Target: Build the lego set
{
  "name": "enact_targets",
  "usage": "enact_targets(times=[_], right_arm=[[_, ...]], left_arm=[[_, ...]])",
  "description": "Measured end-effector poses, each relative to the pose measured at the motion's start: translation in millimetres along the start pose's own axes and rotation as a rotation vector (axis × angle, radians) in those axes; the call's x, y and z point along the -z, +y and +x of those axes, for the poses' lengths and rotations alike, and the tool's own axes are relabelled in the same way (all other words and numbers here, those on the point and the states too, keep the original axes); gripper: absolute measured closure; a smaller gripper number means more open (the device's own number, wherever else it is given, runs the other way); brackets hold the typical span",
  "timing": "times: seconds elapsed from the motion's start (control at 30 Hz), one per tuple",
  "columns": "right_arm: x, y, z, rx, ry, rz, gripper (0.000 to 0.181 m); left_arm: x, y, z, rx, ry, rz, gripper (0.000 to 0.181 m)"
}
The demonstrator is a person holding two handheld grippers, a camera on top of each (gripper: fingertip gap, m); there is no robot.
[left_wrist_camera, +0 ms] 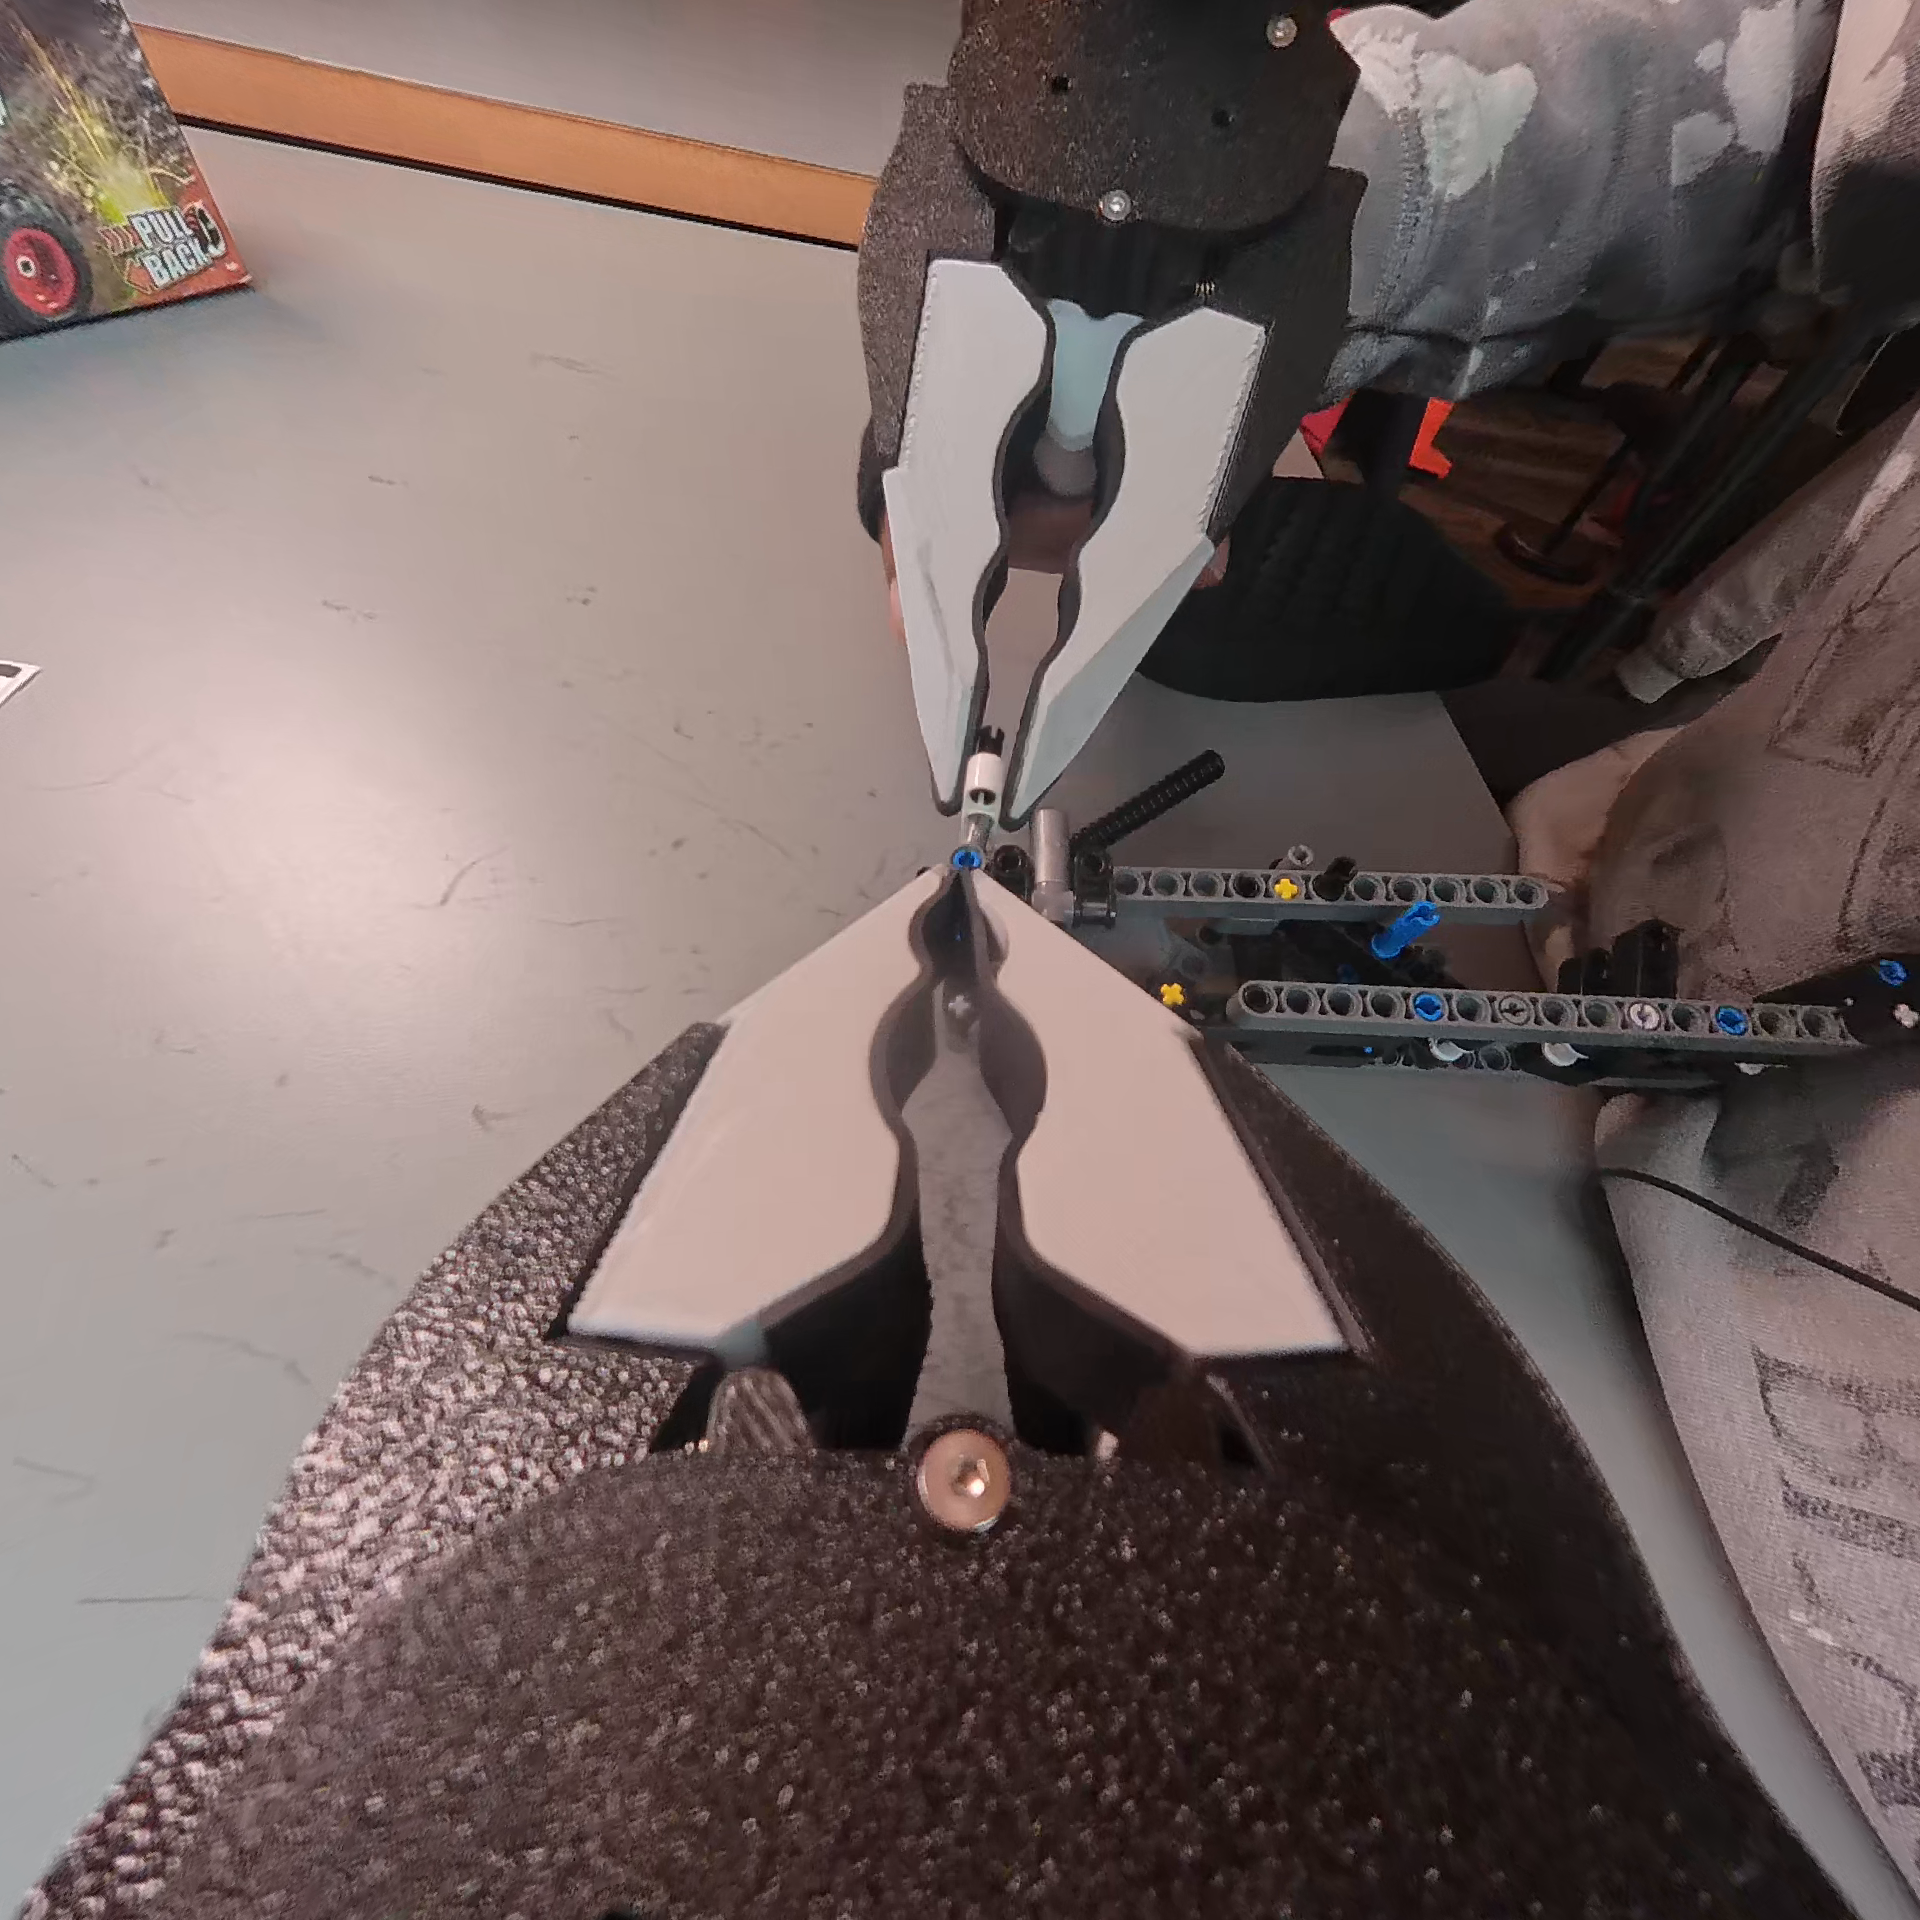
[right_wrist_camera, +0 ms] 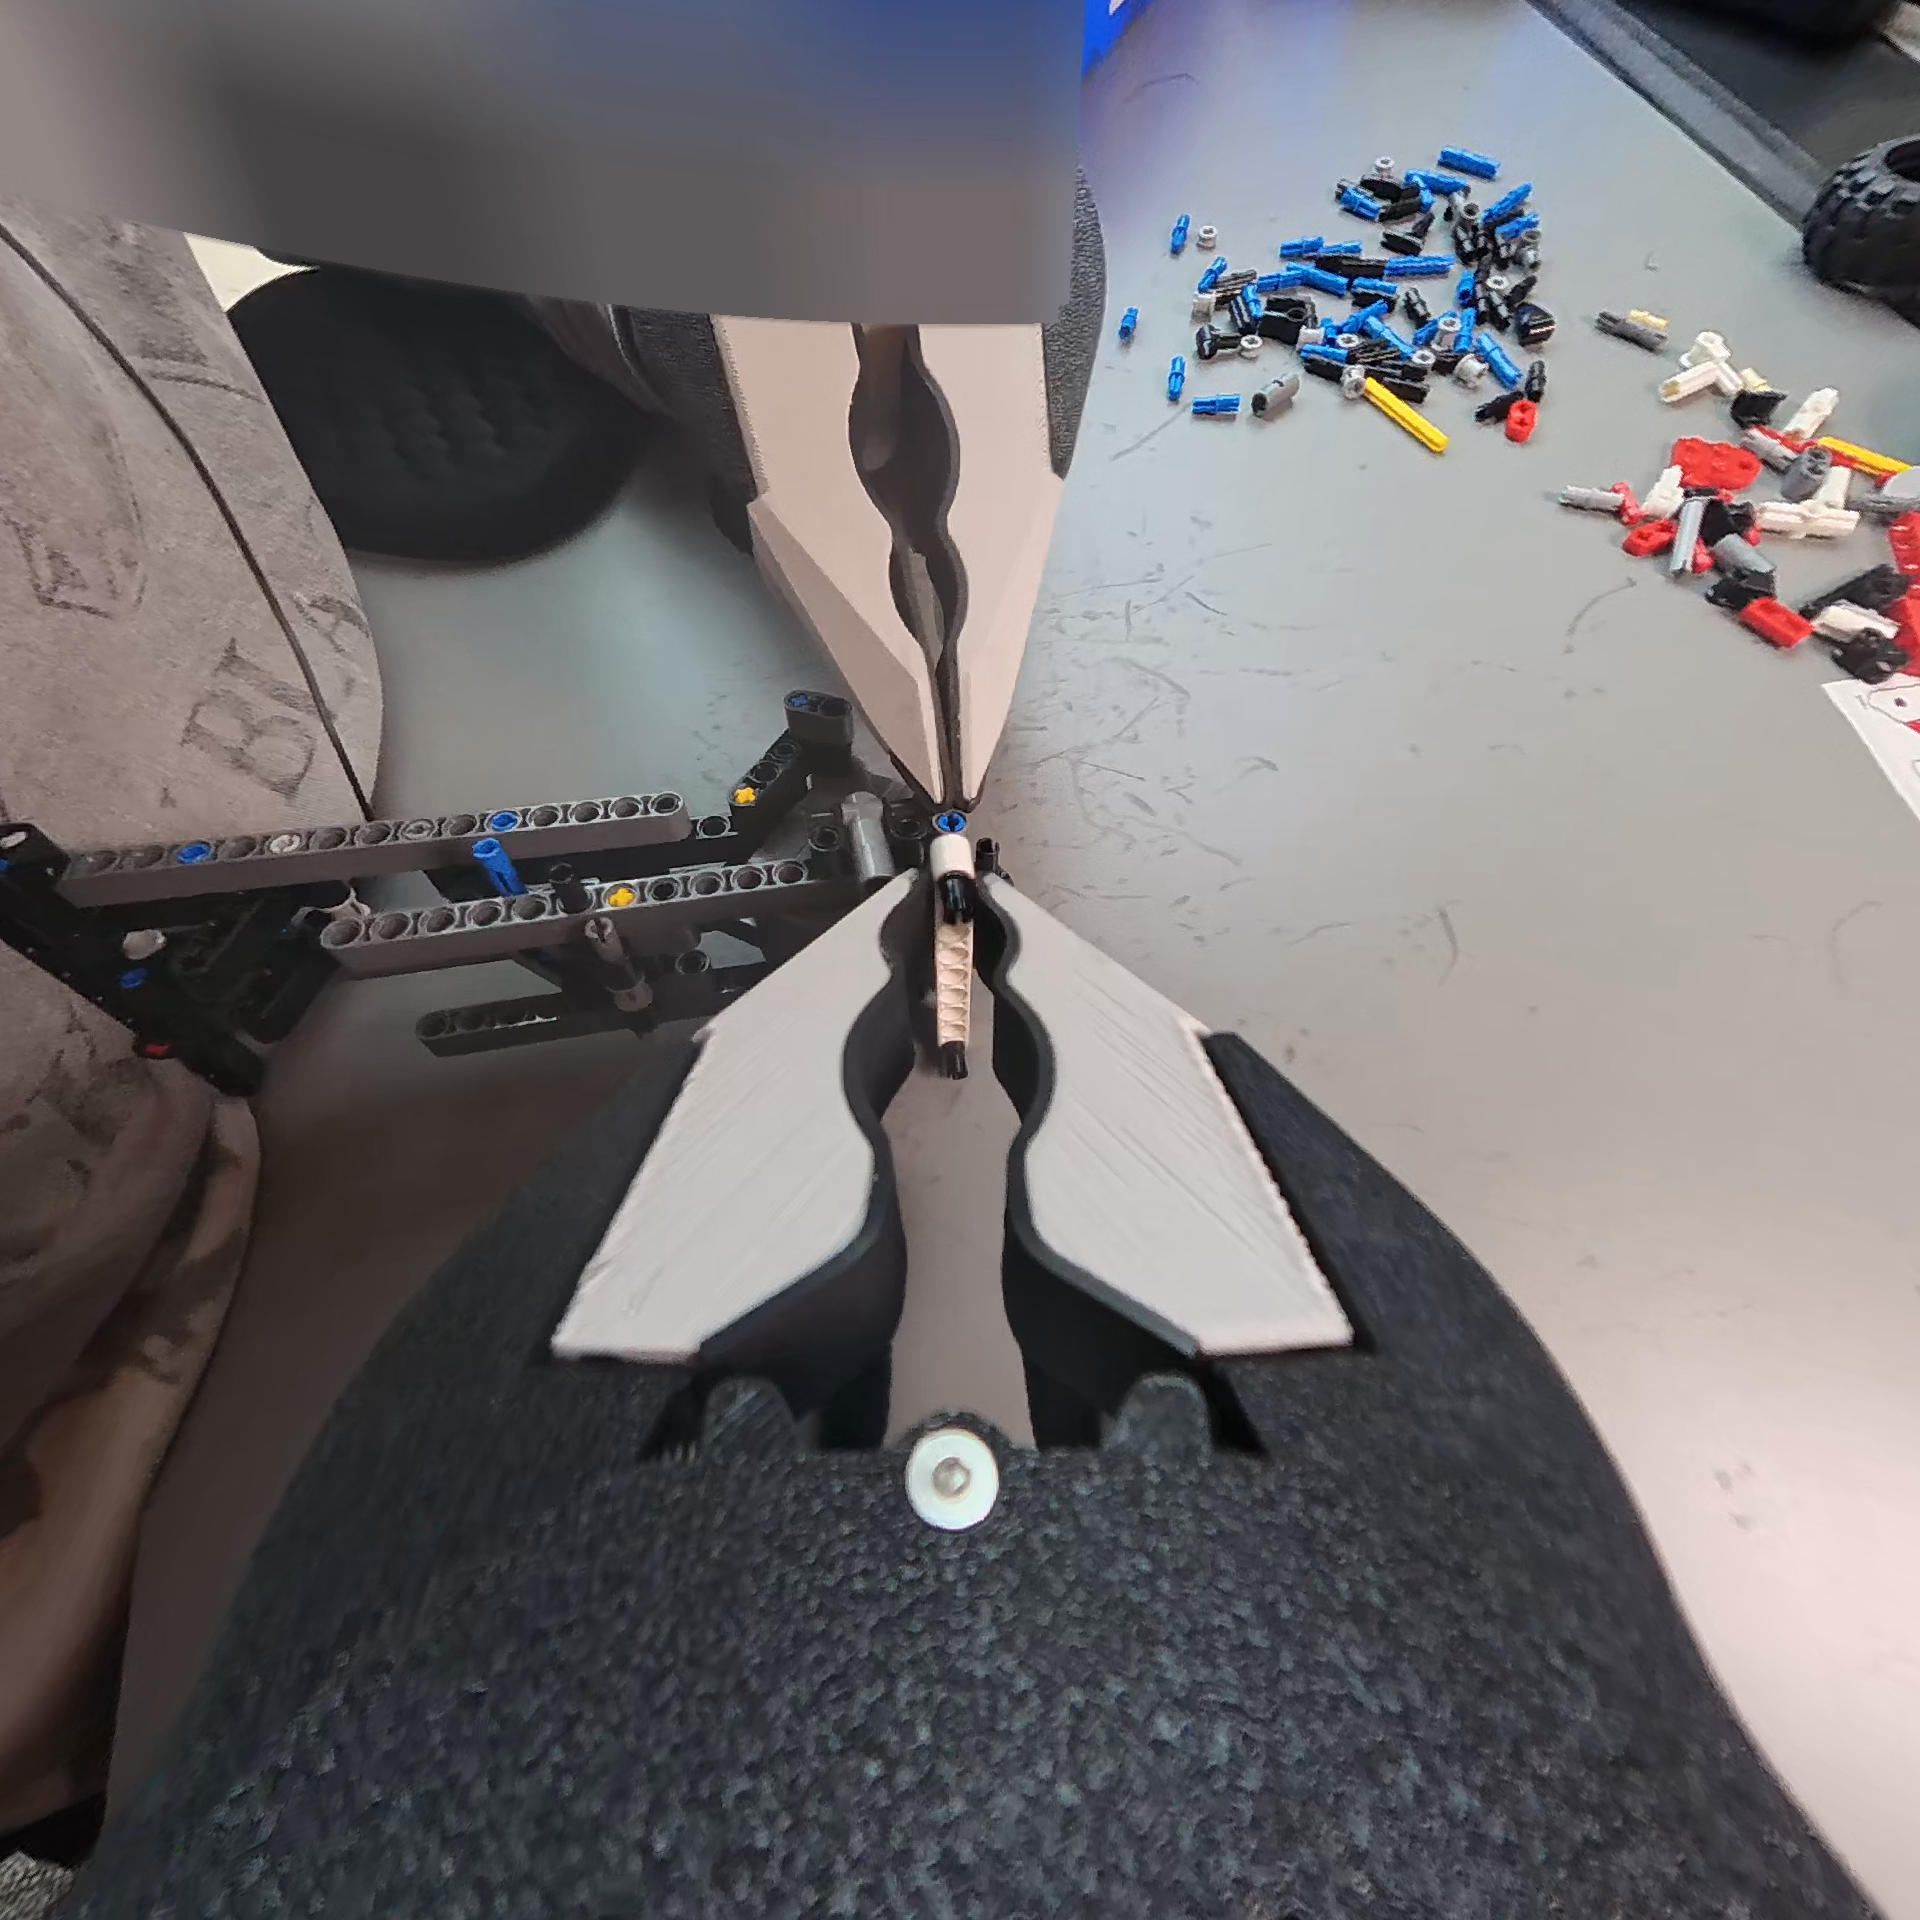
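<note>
A lego frame of long dark grey holed beams (left_wrist_camera: 1330, 888) lies on the grey table; it also shows in the right wrist view (right_wrist_camera: 416, 831). My left gripper (left_wrist_camera: 956, 881) is shut on the frame's near end, by a blue pin (left_wrist_camera: 966, 858). My right gripper (right_wrist_camera: 951, 883) is shut on a small white connector (right_wrist_camera: 951, 857) with a black axle and a tan ribbed piece (right_wrist_camera: 954, 982) behind it. The connector's tip touches the frame's end at the blue pin (right_wrist_camera: 948, 821). The two grippers meet tip to tip; the right one (left_wrist_camera: 985, 802) comes from above in the left wrist view.
A pile of blue and black pins (right_wrist_camera: 1382, 291) and a pile of red, white and grey parts (right_wrist_camera: 1787, 520) lie at the right. A black tyre (right_wrist_camera: 1870, 218) sits far right. The set's box (left_wrist_camera: 94, 177) stands far left. A person's clothing (left_wrist_camera: 1766, 1299) borders the frame. My left and right fingertips are right by each other.
</note>
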State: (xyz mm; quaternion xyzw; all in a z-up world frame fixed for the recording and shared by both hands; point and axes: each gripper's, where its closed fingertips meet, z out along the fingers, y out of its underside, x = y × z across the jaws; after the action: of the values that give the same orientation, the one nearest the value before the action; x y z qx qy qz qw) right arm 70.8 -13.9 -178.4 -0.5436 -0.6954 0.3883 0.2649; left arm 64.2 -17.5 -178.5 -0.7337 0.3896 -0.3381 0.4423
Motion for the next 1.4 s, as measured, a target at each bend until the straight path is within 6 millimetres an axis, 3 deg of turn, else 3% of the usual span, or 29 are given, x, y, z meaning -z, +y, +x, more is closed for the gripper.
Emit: enact_targets(times=[0.67, 0.83, 0.93, 1.27, 1.33, 1.4], right_arm=[[-2, -1, -1, -0.056, 0.097, 0.01, 0.175], [-8, 2, 8, -0.085, 0.188, -0.009, 0.174], [0, -3, 8, -0.067, 0.152, 0.01, 0.175], [9, 2, 5, -0.096, -0.065, 0.073, 0.174], [10, 5, 6, -0.067, -0.063, 0.057, 0.174], [9, 4, 6, -0.052, -0.055, 0.067, 0.174]], left_arm=[[1, -1, 3, 0.038, -0.008, 0.014, 0.181], [-5, -3, 9, 0.033, -0.009, 0.007, 0.181], [-3, -6, 8, -0.028, -0.026, 0.014, 0.181], [3, -5, 1, 0.095, 0.082, 0.017, 0.18], [6, -8, -1, 0.147, 0.114, 0.025, 0.163], [7, -11, -5, 0.201, 0.129, 0.031, 0.16]])
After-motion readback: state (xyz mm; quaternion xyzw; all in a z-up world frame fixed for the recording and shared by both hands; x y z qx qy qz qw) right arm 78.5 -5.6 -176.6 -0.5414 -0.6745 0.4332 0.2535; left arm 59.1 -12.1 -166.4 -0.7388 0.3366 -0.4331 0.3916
